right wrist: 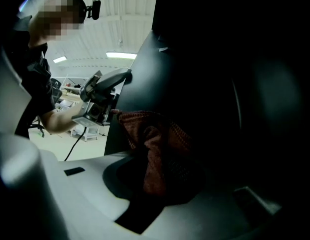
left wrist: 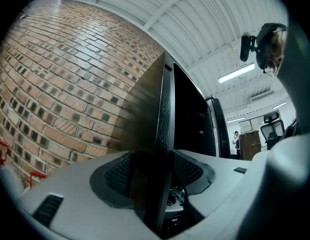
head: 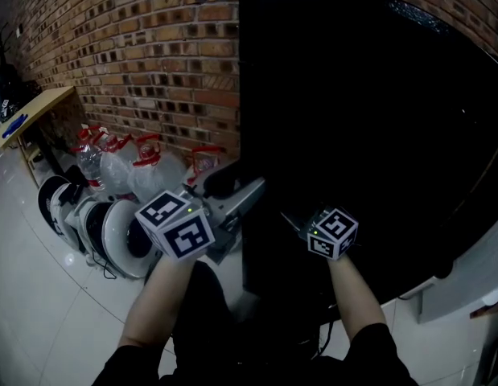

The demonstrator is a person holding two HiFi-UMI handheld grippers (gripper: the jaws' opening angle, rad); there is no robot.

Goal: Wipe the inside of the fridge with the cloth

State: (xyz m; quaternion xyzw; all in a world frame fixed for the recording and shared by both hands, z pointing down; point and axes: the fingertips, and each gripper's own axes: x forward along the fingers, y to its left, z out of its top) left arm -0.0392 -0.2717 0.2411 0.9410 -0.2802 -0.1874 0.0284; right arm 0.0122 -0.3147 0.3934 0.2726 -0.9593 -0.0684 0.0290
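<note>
My right claw (right wrist: 164,176) pinches the red cloth (right wrist: 155,144) in front of the fridge door (left wrist: 164,109). It looks soft and limp, so a thick fold is probably the safest hold. My left claw (left wrist: 160,176) is clamped on that door's edge.

**Brick wall, pale floor, lit ceiling**

A red-brown brick wall (head: 152,47) runs along the left above a glossy white tiled floor (head: 39,320). Clear water jugs (head: 124,167) with red caps stand at its foot, and a yellow-topped table (head: 31,111) stands farther along. Overhead, a white ribbed ceiling (left wrist: 144,4) carries a glowing strip light (left wrist: 237,73).
</note>
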